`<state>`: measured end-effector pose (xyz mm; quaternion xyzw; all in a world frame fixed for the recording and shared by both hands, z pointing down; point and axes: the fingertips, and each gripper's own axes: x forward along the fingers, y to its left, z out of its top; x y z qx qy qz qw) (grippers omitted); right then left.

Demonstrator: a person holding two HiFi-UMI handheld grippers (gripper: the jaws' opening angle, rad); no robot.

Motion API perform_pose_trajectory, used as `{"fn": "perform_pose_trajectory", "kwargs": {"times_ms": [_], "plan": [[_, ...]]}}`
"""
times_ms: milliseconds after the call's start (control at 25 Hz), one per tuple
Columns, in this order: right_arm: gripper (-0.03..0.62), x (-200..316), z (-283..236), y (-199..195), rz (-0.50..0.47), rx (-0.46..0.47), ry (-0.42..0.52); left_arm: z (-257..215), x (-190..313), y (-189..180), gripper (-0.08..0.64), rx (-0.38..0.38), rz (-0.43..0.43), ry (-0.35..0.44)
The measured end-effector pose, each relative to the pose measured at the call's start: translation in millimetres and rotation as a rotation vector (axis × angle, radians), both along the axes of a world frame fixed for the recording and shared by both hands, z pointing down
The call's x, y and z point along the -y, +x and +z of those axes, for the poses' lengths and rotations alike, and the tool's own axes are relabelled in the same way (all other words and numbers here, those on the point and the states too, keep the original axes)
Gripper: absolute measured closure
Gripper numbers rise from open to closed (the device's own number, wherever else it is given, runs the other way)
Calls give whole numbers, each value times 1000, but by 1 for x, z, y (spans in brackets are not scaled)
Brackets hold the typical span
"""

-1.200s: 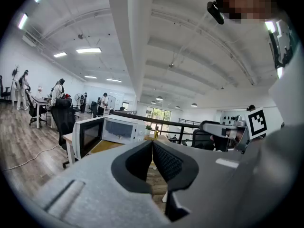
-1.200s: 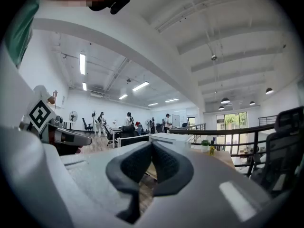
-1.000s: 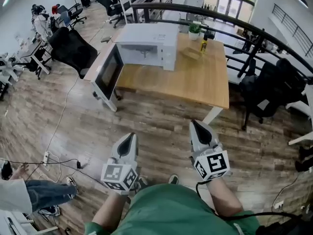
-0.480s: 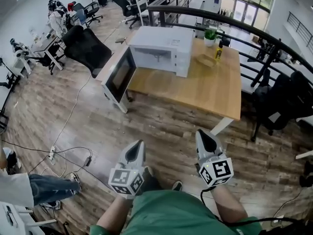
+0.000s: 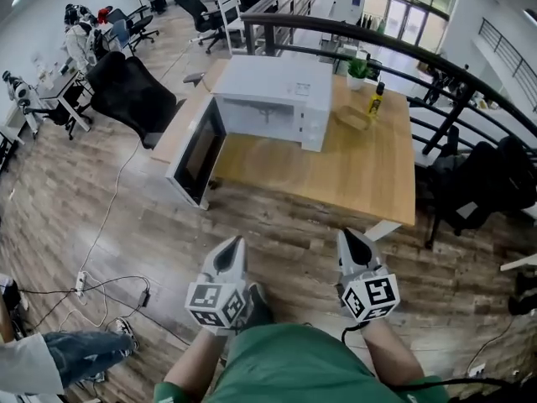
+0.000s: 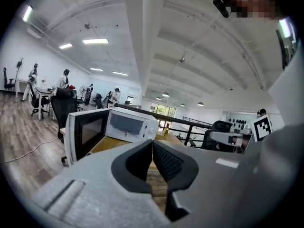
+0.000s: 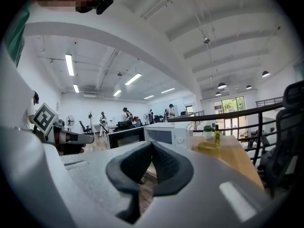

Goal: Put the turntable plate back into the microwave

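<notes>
Grippers side by side, low in the head view, tips toward the table. Left gripper point(image 5: 237, 245): jaws closed pad to pad, nothing between them. Right gripper point(image 5: 346, 236): likewise, pads together and empty. Marker cubes point(image 5: 369, 296) at the rear of each bear black-and-white square patterns.

Ahead of the tips: a strip of open wood floor point(image 5: 285, 225), then the near edge of the wooden table point(image 5: 336, 162). White microwave point(image 5: 277, 91) sits at the table's far left, ahead-left of the left gripper. Its door point(image 5: 195, 154) stands open, reaching out past the table's near-left corner over the floor. Panel print is too small to read.

Turntable plate point(image 5: 352, 117) lies on the table just right of the microwave, ahead of the right gripper and well apart from both. Open tabletop runs from it to the near edge. Beyond it: yellow bottle point(image 5: 377, 99), label unreadable, and potted plant point(image 5: 359, 64).

Left of the left gripper: cables point(image 5: 109, 284) on the floor. Right of the table: dark chair point(image 5: 478, 175). Behind: black railing point(image 5: 403, 40).
</notes>
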<state>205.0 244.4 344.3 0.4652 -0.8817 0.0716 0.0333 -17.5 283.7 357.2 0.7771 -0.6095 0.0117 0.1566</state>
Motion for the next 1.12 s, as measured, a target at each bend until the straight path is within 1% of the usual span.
{"fn": "perform_pose_trajectory", "kwargs": {"times_ms": [160,320,440,600,760,800,840,920,1040,1120], "plan": [[591,36,5,-33,-6,5,-47,8,49,-27,548,-21,44,-25],[591,67,18,-59,43,-6,-92,25,86,-48,547,-41,100,-64],[591,91,32,-74,89,26,-146,44,112,-59,546,-67,147,-109],[591,113,55,-87,136,104,-256,74,141,-67,546,-146,199,-191],[591,132,85,-92,155,220,-381,101,164,-70,543,-253,191,-282],[589,138,95,-92,157,250,-417,108,171,-69,518,-275,186,-306],[589,144,105,-93,156,280,-455,115,177,-68,455,-297,181,-332],[489,157,127,-96,147,345,-532,130,190,-64,415,-342,168,-384],[478,174,156,-103,120,444,-639,147,206,-61,387,-408,118,-453],[454,185,170,-110,94,510,-712,157,215,-58,367,-447,84,-500]]}}
